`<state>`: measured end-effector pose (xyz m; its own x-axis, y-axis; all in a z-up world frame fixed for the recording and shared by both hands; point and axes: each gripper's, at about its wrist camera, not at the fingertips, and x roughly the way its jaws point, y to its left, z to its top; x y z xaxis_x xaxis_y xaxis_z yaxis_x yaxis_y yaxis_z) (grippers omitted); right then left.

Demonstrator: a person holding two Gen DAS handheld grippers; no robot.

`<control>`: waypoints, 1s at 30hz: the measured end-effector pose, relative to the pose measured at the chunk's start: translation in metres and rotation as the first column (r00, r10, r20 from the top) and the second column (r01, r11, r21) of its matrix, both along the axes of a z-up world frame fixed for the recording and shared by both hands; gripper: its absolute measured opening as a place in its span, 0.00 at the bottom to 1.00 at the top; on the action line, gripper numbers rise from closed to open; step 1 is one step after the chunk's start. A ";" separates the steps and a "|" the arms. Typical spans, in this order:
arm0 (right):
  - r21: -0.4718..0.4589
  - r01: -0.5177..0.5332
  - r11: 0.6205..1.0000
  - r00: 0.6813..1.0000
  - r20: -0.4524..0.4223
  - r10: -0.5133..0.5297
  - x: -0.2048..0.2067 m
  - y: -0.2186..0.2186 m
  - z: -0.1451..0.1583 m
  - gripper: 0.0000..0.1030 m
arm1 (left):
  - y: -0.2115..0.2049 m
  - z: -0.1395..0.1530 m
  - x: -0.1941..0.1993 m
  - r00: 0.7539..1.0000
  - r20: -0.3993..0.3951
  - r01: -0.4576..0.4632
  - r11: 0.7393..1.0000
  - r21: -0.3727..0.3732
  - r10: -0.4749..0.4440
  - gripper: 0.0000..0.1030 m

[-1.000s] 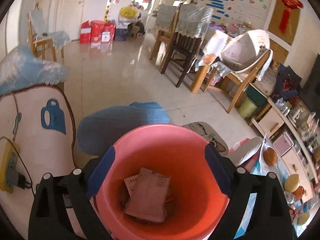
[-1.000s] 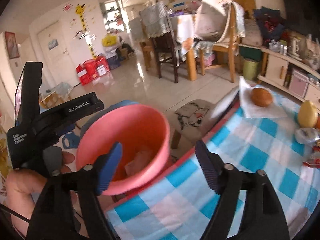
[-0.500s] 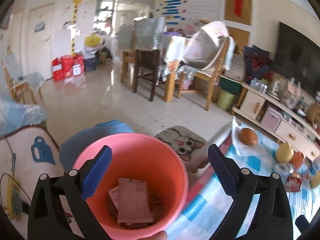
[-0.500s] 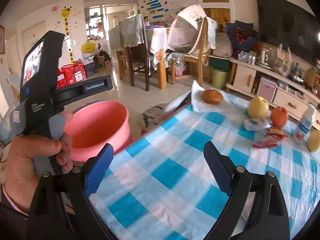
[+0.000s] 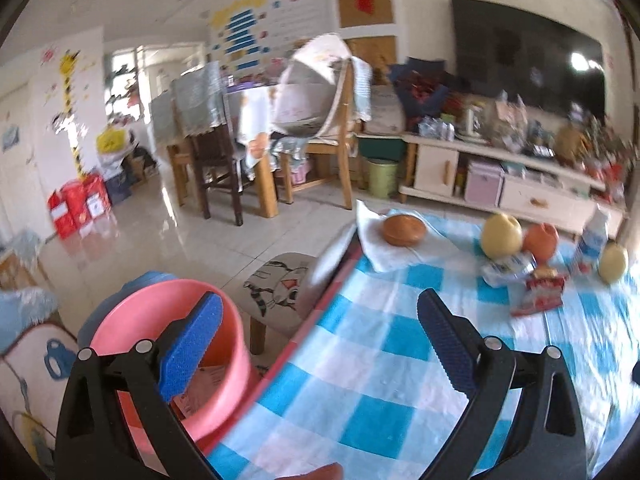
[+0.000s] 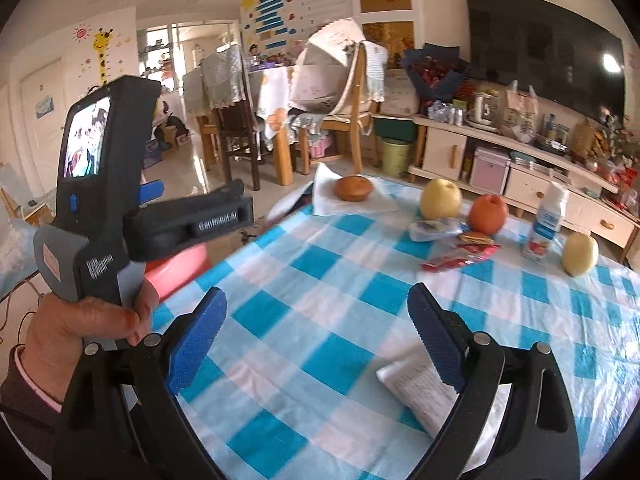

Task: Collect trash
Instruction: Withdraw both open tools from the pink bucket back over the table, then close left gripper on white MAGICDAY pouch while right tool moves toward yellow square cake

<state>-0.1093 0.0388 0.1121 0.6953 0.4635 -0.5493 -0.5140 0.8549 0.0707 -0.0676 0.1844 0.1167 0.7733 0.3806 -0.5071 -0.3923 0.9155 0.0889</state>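
Blue-and-white checked cloth (image 6: 320, 320) covers the bench. The left tool (image 5: 320, 344) is spread wide with nothing between its blue pads (image 5: 192, 348); it hangs over the bench's near edge. The right tool (image 6: 316, 340) is also spread; its jaws have just been opening and hold nothing. A hand (image 6: 80, 332) grips the left tool's handle in the right wrist view.

Trash locations:
- A red wrapper (image 6: 460, 258) lies on the cloth, in front of an orange fruit (image 6: 488, 214).
- A crumpled clear wrapper (image 6: 434, 229) lies just beside a yellow fruit (image 6: 440, 199).
- A white paper packet (image 6: 420, 392) lies on the cloth near the right tool's right finger.

A pink bucket (image 5: 224, 392) sits beside the bench edge, below bench level, with paper (image 5: 200, 388) inside. A bun (image 6: 354, 188) rests on a white napkin (image 6: 376, 204) at the far corner.
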 end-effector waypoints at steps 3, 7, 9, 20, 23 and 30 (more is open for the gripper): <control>0.025 0.027 0.999 0.999 -0.018 -0.027 0.002 -0.019 -0.002 0.90 | -0.017 -0.004 0.005 0.999 -0.017 0.038 0.999 0.012 -0.038 0.94; 0.057 0.066 0.996 0.997 -0.036 -0.064 0.008 -0.044 -0.005 0.90 | -0.035 -0.012 0.011 0.996 -0.045 0.083 0.997 0.011 -0.082 0.94; 0.067 0.092 0.993 0.995 -0.037 -0.090 0.011 -0.059 -0.007 0.90 | -0.042 -0.014 0.014 0.993 -0.052 0.111 0.994 0.002 -0.110 0.94; 0.127 0.243 0.962 0.968 -0.099 -0.231 0.063 -0.147 -0.034 0.90 | -0.070 -0.035 0.087 0.956 -0.085 0.254 0.939 -0.233 -0.280 0.94; 0.186 0.265 0.946 0.958 -0.165 -0.236 0.087 -0.170 -0.048 0.90 | -0.088 -0.048 0.125 0.942 -0.107 0.284 0.924 -0.258 -0.319 0.94; 0.316 0.291 0.903 0.932 -0.307 -0.193 0.134 -0.199 -0.076 0.90 | -0.109 -0.068 0.203 0.901 -0.136 0.353 0.879 -0.319 -0.411 0.94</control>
<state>0.0252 -0.1600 0.0365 0.6639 0.4955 -0.5601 -0.2150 0.8438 0.4917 0.1352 0.0752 0.0488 0.7042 -0.1048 -0.7022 -0.0081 0.9878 -0.1556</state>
